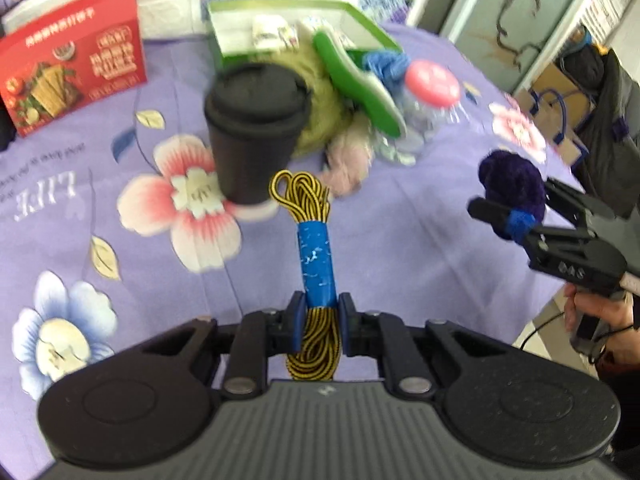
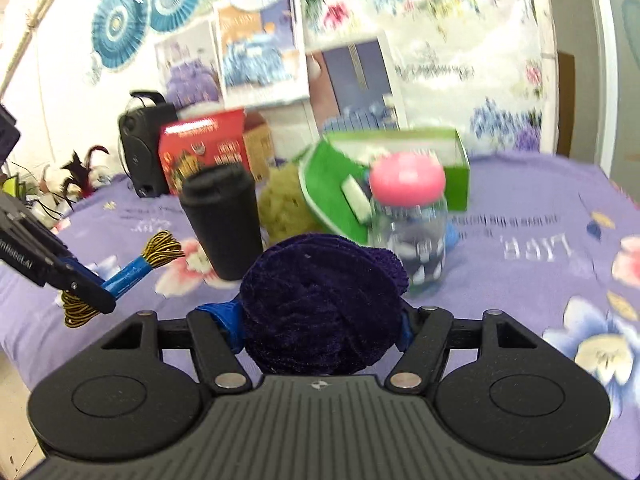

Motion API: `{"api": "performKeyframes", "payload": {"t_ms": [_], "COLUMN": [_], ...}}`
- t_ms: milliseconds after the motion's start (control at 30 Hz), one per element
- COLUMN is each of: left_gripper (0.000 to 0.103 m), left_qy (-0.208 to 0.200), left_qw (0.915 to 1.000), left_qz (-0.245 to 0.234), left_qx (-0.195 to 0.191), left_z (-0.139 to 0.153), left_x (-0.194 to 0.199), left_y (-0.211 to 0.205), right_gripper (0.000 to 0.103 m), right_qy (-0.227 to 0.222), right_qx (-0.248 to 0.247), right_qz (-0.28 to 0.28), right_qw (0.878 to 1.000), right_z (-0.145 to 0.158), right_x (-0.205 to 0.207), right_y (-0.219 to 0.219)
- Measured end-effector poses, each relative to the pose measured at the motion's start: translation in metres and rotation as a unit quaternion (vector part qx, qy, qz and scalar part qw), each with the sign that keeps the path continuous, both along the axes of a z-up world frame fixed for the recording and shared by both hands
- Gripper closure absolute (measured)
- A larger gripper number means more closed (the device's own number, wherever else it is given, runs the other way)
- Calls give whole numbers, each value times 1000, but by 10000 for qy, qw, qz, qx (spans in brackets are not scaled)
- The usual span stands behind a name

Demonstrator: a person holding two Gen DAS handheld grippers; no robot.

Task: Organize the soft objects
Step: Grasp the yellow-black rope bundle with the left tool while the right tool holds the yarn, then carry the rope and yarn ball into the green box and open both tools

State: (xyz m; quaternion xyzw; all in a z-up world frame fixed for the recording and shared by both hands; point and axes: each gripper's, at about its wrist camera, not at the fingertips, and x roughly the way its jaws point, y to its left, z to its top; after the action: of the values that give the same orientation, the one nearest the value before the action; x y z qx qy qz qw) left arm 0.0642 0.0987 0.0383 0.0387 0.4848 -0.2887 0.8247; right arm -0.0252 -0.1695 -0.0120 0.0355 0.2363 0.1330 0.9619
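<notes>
My left gripper [image 1: 319, 312] is shut on a yellow-and-black cord bundle [image 1: 316, 256] with a blue wrap, held above the bed; it also shows in the right wrist view [image 2: 128, 272]. My right gripper [image 2: 320, 320] is shut on a dark purple ball of yarn [image 2: 320, 304], seen from the left wrist view [image 1: 512, 188] at the right edge of the bed. A yellow-green fluffy piece [image 1: 320, 100] and a pinkish fluffy piece [image 1: 352, 156] lie by the open green box [image 1: 360, 24], with a blue knitted piece [image 1: 386, 62] at its rim.
A black lidded cup [image 1: 254, 128] stands on the purple flowered bedsheet [image 1: 120, 240]. A clear jar with a pink lid [image 1: 430, 84] lies near the green box. A red carton [image 1: 72, 64] stands at the far left, with a black speaker [image 2: 142, 144] beside it.
</notes>
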Motion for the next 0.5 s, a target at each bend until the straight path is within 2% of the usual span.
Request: {"api": "performKeyframes", "payload": {"t_ms": [133, 233, 333, 500], "left_gripper": [91, 91, 91, 91], "left_qy": [-375, -661, -776, -870], "left_qw": [9992, 9976, 9967, 9957], "left_qz": [137, 182, 254, 312], "left_qx": [-36, -2, -41, -58], "left_z": [33, 57, 75, 87], "left_x": [28, 67, 119, 213], "left_y": [-2, -12, -29, -68], "right_gripper": [50, 50, 50, 50], "right_qy": [-272, -478, -528, -220], "right_qx": [41, -52, -205, -460], "right_qz": [190, 264, 259, 150], "right_qw": [9994, 9985, 9981, 9986], "right_z": [26, 48, 71, 93], "right_x": [16, 44, 96, 203], "right_y": [-8, -16, -28, -42]}}
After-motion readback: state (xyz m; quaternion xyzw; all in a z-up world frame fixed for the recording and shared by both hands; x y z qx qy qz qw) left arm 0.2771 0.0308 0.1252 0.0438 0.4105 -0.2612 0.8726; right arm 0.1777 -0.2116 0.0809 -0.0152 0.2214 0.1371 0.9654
